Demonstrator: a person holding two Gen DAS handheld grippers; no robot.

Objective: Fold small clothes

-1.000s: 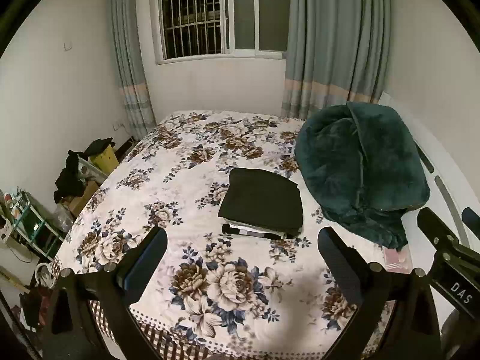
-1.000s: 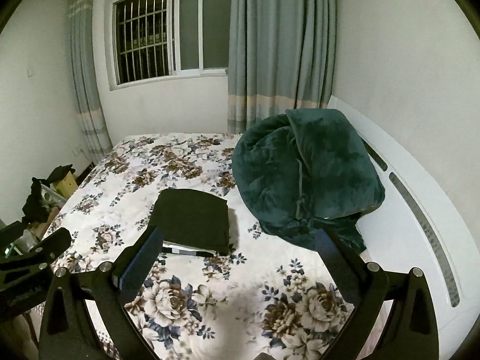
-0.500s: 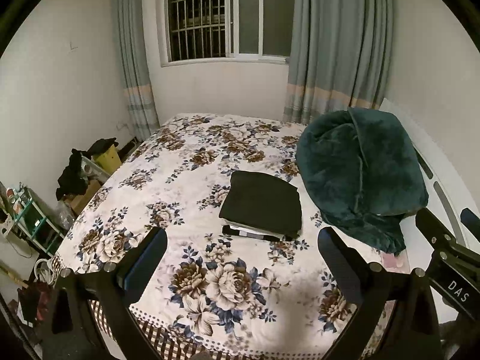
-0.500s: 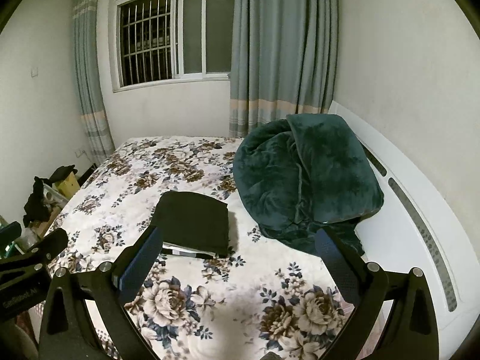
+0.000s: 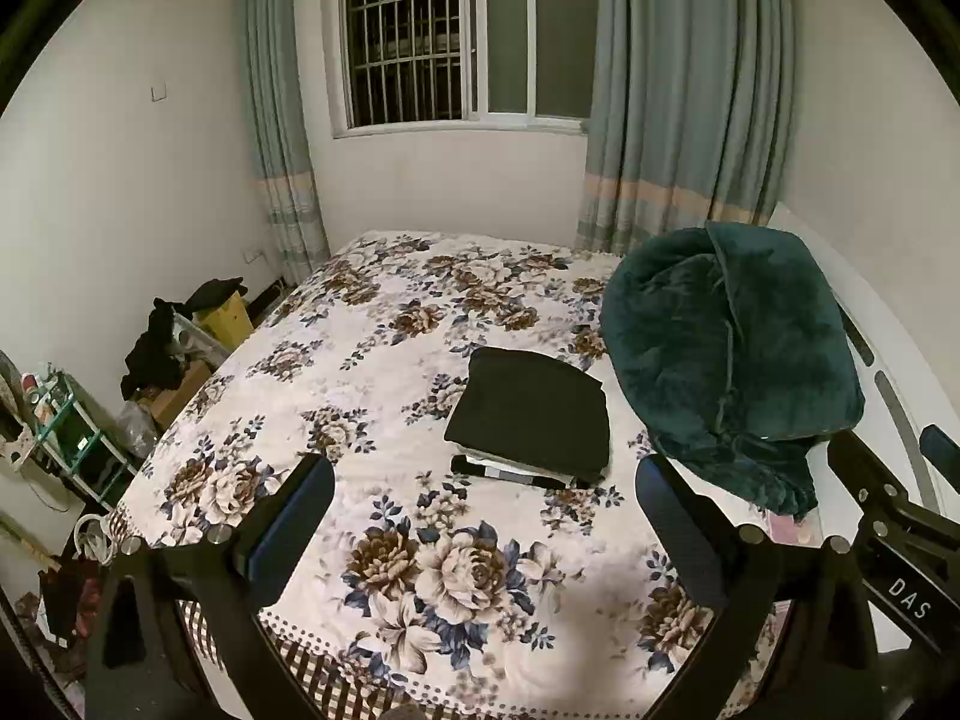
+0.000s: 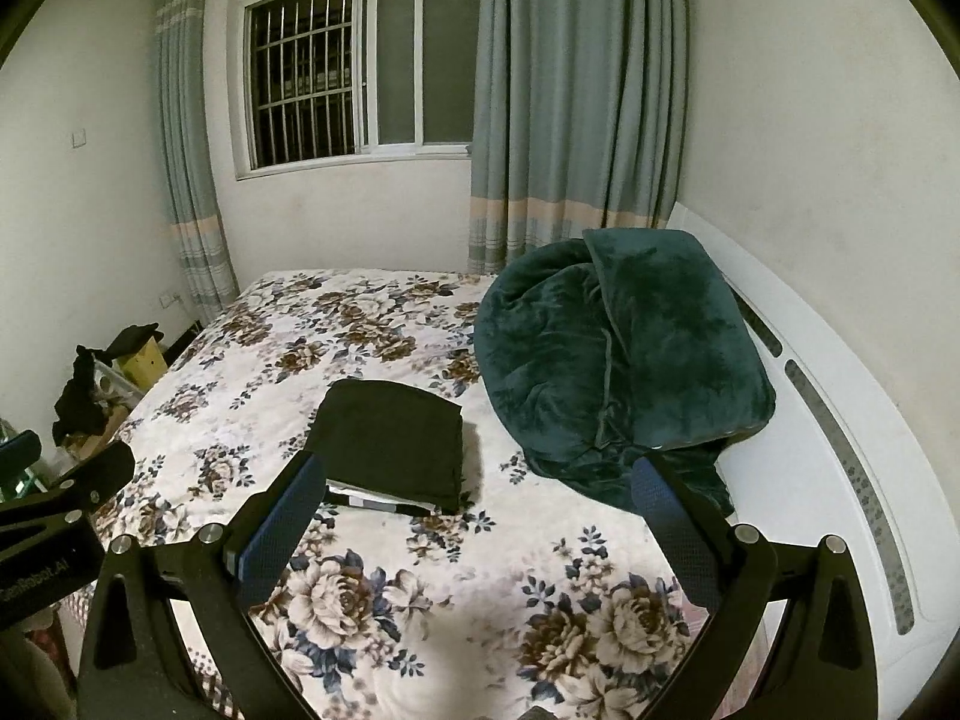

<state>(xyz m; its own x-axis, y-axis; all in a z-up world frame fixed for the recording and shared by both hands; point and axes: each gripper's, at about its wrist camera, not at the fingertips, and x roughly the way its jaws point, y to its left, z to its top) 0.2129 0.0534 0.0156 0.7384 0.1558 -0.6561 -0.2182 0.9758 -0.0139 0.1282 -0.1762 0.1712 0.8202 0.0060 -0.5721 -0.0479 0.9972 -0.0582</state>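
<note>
Left wrist view: the left gripper is spread wide and holds nothing, its fingers framing the near edge of the bed. Compared with a second earlier, the camera has risen and tilted back, so more of the window shows and the folded black garment sits slightly lower in the frame. The garment lies flat on a small stack of folded clothes, whose pale and striped edges show beneath it, just left of the green blanket and apart from it. The right gripper's body is visible at the frame's right edge, well clear of the stack. Right wrist view: the right gripper is likewise spread and empty, above the near part of the bed; this view has also lifted since a second ago. The black garment sits squarely on the stack, again left of the green blanket. Both tools backing away with open jaws suggests that this garment's fold is finished. No loose garment is visible on the bed, so the task appears complete or awaiting a new item.
</note>
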